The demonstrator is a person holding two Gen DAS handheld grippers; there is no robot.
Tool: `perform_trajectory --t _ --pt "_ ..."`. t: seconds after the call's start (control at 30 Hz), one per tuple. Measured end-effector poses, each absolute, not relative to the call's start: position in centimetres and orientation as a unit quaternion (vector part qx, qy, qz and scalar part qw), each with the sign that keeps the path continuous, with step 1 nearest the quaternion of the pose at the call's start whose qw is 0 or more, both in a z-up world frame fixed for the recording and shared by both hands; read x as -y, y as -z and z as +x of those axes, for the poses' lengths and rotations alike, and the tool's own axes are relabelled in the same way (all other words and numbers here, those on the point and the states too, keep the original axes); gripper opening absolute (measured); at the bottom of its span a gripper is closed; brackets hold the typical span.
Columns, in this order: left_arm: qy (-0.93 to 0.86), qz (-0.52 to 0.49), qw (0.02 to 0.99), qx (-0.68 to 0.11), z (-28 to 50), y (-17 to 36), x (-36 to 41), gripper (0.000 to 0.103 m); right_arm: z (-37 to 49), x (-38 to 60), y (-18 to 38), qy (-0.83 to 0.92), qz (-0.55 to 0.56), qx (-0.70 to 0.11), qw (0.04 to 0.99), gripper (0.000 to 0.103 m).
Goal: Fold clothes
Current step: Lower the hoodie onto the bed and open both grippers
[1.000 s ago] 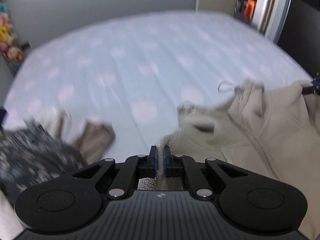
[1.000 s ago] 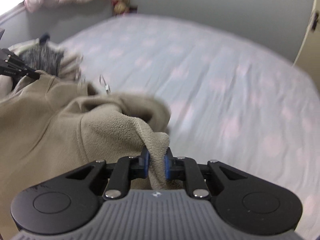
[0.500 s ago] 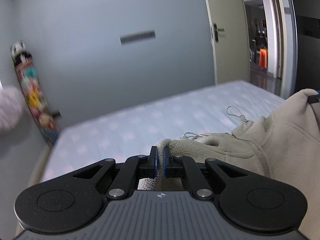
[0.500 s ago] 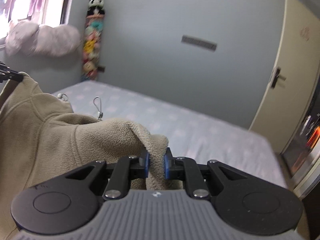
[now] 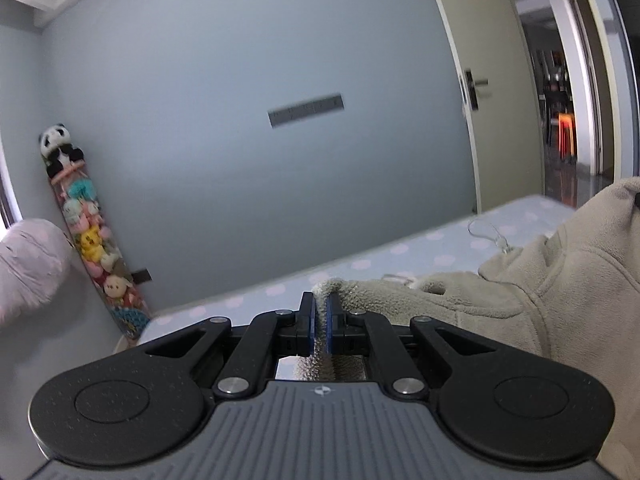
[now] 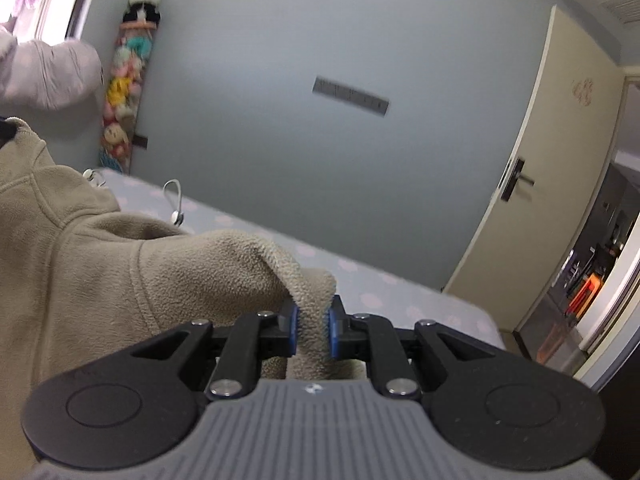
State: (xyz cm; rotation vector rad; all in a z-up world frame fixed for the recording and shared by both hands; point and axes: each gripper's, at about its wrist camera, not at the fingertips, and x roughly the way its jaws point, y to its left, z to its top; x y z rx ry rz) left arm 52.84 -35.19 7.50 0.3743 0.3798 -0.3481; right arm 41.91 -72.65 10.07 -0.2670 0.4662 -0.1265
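A beige fleece hoodie (image 5: 560,280) hangs lifted above the bed, stretched between both grippers. My left gripper (image 5: 319,312) is shut on a thin edge of the fleece, which spreads off to the right of that view. My right gripper (image 6: 312,320) is shut on a thicker fold of the same hoodie (image 6: 100,272), which fills the left of its view. A white drawstring loop (image 6: 176,204) dangles from the garment; the drawstring (image 5: 492,236) also shows in the left wrist view. The lower part of the hoodie is hidden below both cameras.
The bed (image 6: 400,292) with a pale blue spotted sheet lies beneath. A grey wall stands behind it, with a tall holder of plush toys (image 5: 92,248) in the corner. A cream door (image 6: 532,184) stands open at the right. A pale pink bundle (image 6: 48,76) sits at the left.
Both grippers have risen and tilted up with the hoodie. The views went from looking down on the bed and a dark patterned garment to facing the far wall and door.
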Motion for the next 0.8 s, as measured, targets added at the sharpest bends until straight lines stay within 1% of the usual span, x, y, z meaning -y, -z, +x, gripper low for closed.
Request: perform_trajectory --t 0.17,0.23,0.27,0.3,0.33,0.37,0.4,0.47,0.67,0.8 --pt "0.17 0.192 0.935 -0.243 55.7 -0.9 36.1 0.004 46.8 73.5 -4.0 0.055 -0.122 -0.289 0.948 0.017" --pt "0.173 0.189 0.929 -0.265 56.7 1.2 35.9 0.006 48.2 73.7 -1.6 0.053 -0.113 -0.311 0.942 0.021" --pt "0.171 0.195 0.925 -0.276 57.1 2.1 36.0 0.007 48.8 73.9 -0.6 0.059 -0.108 -0.32 0.939 0.027" --pt "0.166 0.203 0.922 -0.286 57.4 2.7 35.9 0.008 49.1 74.1 0.0 0.064 -0.104 -0.321 0.939 0.036" --pt "0.168 0.21 0.915 -0.301 57.5 3.3 35.8 0.01 49.4 74.3 0.5 0.068 -0.099 -0.322 0.939 0.04" --pt "0.172 0.216 0.908 -0.317 57.6 3.8 35.7 0.016 49.7 74.4 1.1 0.073 -0.094 -0.322 0.939 0.045" --pt "0.178 0.221 0.904 -0.319 57.4 4.1 35.5 0.021 49.8 74.6 1.4 0.069 -0.087 -0.328 0.938 0.045" --pt "0.187 0.229 0.9 -0.32 56.6 4.8 35.1 0.025 49.6 74.7 2.2 0.063 -0.079 -0.338 0.936 0.045" --pt "0.207 0.22 0.893 -0.333 53.6 5.9 32.9 0.026 47.4 74.3 4.1 0.054 -0.058 -0.367 0.927 0.046" --pt "0.213 0.194 0.896 -0.339 50.6 6.0 30.3 0.029 43.6 74.4 6.2 0.04 -0.047 -0.392 0.918 0.051"
